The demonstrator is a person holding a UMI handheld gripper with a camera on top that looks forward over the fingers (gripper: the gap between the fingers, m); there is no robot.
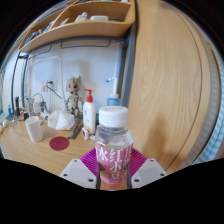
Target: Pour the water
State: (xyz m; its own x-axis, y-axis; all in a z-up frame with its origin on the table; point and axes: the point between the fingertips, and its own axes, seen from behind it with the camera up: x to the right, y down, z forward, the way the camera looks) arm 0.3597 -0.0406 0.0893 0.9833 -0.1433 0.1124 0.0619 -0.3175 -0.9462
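A kitchen corner: wooden counter (30, 148), shelf (85, 25) above, tall wooden panel (170, 80) beside it. The gripper (113, 170) is clamped on a capped bottle (113, 140), both pads (89, 160) pressing its pink label, upright over the counter. A white cup (34, 128) stands well apart, likely the target. Before tipping, the cap must come off; keep the squeeze firm and tilt slowly over the cup.

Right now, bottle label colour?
Pink with white lettering on the bottle, which stands between the gripper fingers; cap white. Gripper view shows it best.
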